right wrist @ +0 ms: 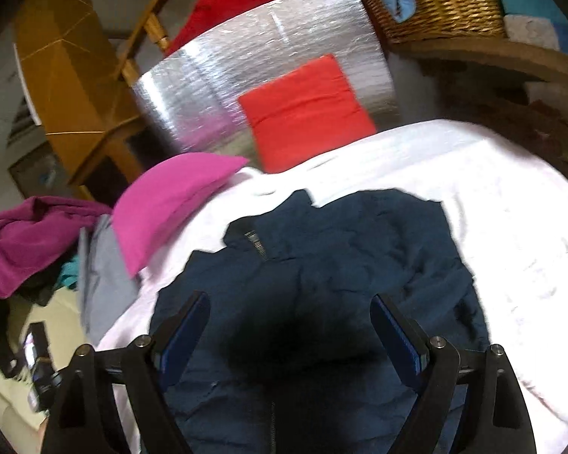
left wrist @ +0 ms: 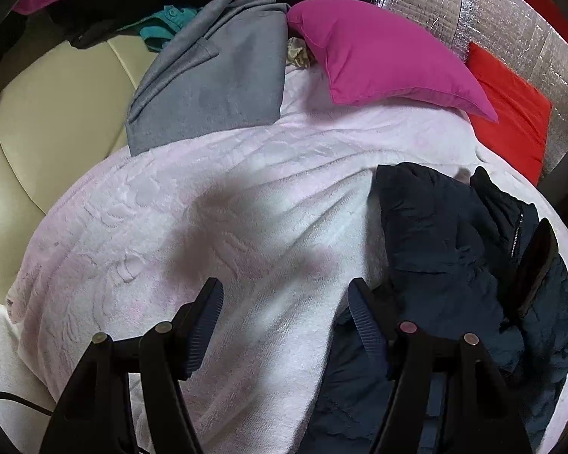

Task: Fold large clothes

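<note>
Left and right wrist views, jacket on blanket. Our left gripper [left wrist: 286, 295] has its fingers spread wide with nothing between them; the pads hang above bare pale pink blanket [left wrist: 170, 196], and the right-hand pad sits at the near left edge of the navy jacket [left wrist: 447, 249]. Our right gripper [right wrist: 289, 314] is likewise spread wide and empty, poised directly over the middle of the jacket [right wrist: 322, 257], its shadow falling on the cloth between the pads.

The garment lies bunched and crumpled on the blanket [right wrist: 492, 174], not yet flattened. We judge the step in hand to be the first grasp before spreading. To do it well, we should take two separate edges, one per gripper, pinch a single layer where possible, and draw them apart until the padded fabric lies flat.

Orientation: in the right view the zipper [right wrist: 257, 244] sits at the far end, toward the magenta pillow [right wrist: 170, 196] and the red cushion [right wrist: 306, 109], so the collar end probably points away from us. The long axis appears to run from near to far, though the bunching leaves this uncertain.
</note>
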{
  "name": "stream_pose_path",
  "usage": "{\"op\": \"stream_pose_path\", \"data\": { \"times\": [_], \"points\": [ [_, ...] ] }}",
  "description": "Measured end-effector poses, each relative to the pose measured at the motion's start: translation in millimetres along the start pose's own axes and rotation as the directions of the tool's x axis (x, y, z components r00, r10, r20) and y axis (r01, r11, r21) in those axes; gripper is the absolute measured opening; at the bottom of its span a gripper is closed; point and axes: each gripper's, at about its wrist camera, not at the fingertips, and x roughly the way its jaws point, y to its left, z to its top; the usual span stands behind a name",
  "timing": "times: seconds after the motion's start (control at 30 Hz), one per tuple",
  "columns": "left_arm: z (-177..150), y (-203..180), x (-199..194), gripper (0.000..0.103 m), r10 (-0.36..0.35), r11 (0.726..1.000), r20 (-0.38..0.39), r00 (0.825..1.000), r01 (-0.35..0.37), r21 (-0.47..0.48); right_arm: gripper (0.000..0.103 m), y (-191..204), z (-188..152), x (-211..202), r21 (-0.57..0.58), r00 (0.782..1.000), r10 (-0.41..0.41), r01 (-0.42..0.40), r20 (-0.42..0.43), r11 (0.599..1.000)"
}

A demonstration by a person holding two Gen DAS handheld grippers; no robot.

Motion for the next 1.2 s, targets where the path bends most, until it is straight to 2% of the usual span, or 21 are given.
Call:
{"op": "stream_pose_path", "data": {
  "times": [0.17, 0.33, 0.4, 0.57, 0.7, 0.8, 0.87, 0.9, 1.0, 1.07, 1.13, 1.2],
  "points": [
    [0.2, -7.0, -1.0, 0.069, 0.018, 1.0, 0.01, 1.0, -0.018, 0.01, 0.09, -0.3, -20.2, 18.8, -0.096, 0.998, 0.025, -0.031, -0.058, 0.995],
    [-1.0, -24.2, 0.0, 0.069, -0.013, 0.999, 0.006, 1.0, 0.013, 0.039, 0.09, -2.3, -33.1, 28.3, -0.145, 0.994, 0.044, -0.058, -0.101, 0.988],
    [-1.5, -31.0, 1.5, 0.069, -0.021, 0.999, -0.002, 1.0, 0.021, 0.04, 0.091, 6.9, -38.4, 29.0, -0.178, 0.993, 0.064, -0.081, -0.102, 0.981],
    [-3.7, -39.0, 5.5, 0.069, -0.01, 0.999, -0.019, 1.0, 0.01, 0.035, 0.092, 53.3, -52.2, 48.9, -0.368, 0.992, 0.029, -0.073, -0.123, 0.927],
    [-3.0, -41.6, 6.6, 0.069, -0.001, 0.999, -0.019, 1.0, 0.002, 0.046, 0.092, 85.6, -61.5, 83.2, -0.51, 0.986, -0.076, -0.009, -0.145, 0.86],
    [-1.3, -40.3, 8.0, 0.069, 0.0, 0.999, -0.021, 1.0, 0.001, 0.046, 0.092, 101.6, -67.3, 114.6, -0.597, 0.971, -0.185, 0.062, -0.148, 0.8],
    [-0.1, -38.6, 9.6, 0.069, 0.001, 0.999, -0.025, 1.0, 0.0, 0.045, 0.091, 101.2, -64.7, 132.3, -0.611, 0.958, -0.255, 0.125, -0.131, 0.782],
    [0.4, -38.1, 10.3, 0.069, 0.002, 0.999, -0.026, 1.0, -0.001, 0.044, 0.091, 97.5, -61.6, 134.8, -0.597, 0.955, -0.268, 0.141, -0.128, 0.789],
    [2.0, -35.1, 11.7, 0.069, 0.005, 0.999, -0.028, 1.0, -0.003, 0.045, 0.091, 58.0, -32.7, 123.7, -0.383, 0.966, -0.222, 0.157, -0.131, 0.91],
    [2.5, -33.1, 11.3, 0.069, 0.008, 0.999, -0.025, 1.0, -0.007, 0.043, 0.091, 21.7, -15.8, 108.5, -0.219, 0.976, -0.18, 0.151, -0.122, 0.964],
    [2.0, -32.5, 11.3, 0.069, 0.008, 0.999, -0.025, 1.0, -0.007, 0.044, 0.091, -12.0, -7.5, 95.0, -0.074, 0.984, -0.138, 0.13, -0.115, 0.989],
    [0.8, -34.1, 12.5, 0.069, 0.004, 0.999, -0.031, 1.0, -0.002, 0.052, 0.091, -51.5, -4.3, 82.8, 0.088, 0.991, -0.066, 0.077, -0.119, 0.993]
  ]
}}
